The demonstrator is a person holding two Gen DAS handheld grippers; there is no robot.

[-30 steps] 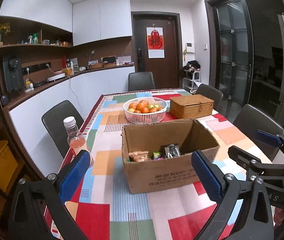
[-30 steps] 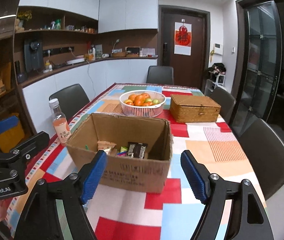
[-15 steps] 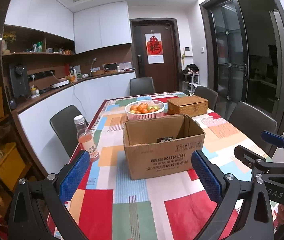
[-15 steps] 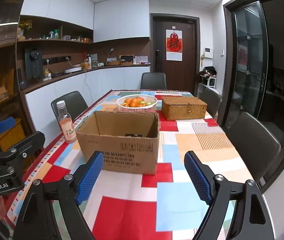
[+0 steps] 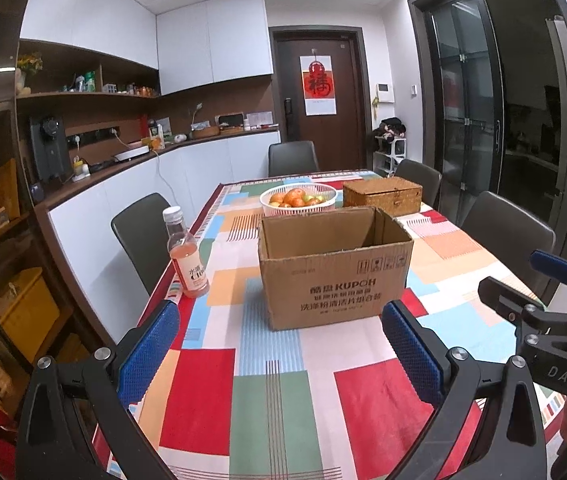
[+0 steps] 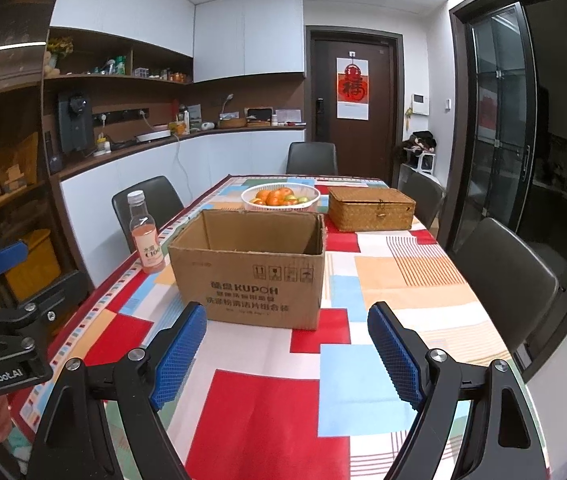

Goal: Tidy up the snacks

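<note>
Both grippers hang over the near end of the desk with nothing in them: the left gripper stands wide open, and the right gripper is likewise spread, its jaws having just been opening with only bare cloth between them. The cardboard box, where the snacks would be, sits mid-desk, well apart from both grippers, and from this low angle its inside is hidden, so I cannot tell what lies in it. The likeliest trouble is reaching in blind over the near wall: a finger could catch the rim and shove or tip the light box, or close on the cardboard rather than a packet. The pink drink bottle stands upright just left of the box, near the desk's left edge; a sideways nudge of the box or a wide sweep of the left gripper could knock it over or off. Beyond the box, the white basket holds oranges and a green fruit or two. To its right the woven box has its lid shut, contents unseen
</note>
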